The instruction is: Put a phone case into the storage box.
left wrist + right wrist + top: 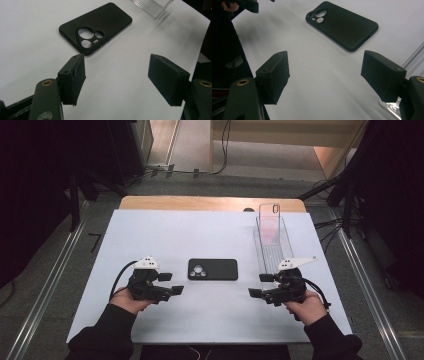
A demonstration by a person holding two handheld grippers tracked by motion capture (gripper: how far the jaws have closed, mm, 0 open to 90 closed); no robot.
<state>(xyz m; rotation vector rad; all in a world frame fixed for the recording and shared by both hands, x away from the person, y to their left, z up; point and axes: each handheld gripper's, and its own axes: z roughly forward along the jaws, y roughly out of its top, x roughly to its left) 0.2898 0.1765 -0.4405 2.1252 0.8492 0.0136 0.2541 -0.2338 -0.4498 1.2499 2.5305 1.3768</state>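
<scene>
Nearby, clear rack (272,245) flanks black phone case (212,269)

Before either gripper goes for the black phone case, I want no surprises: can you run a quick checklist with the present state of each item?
1. Left gripper open, nothing between its jaws: ok.
2. Right gripper open, nothing between its jaws: ok.
3. Black phone case lies flat on the white table, camera cutouts toward the left gripper, not touched by either gripper: ok.
4. Bare table between each gripper and the case: ok.
5. Clear rack stands close to the right gripper, so that hand has little room on its outer side: not ok.
6. Whether a free slot is left in the rack beside the clear case standing in it: cannot tell.
</scene>
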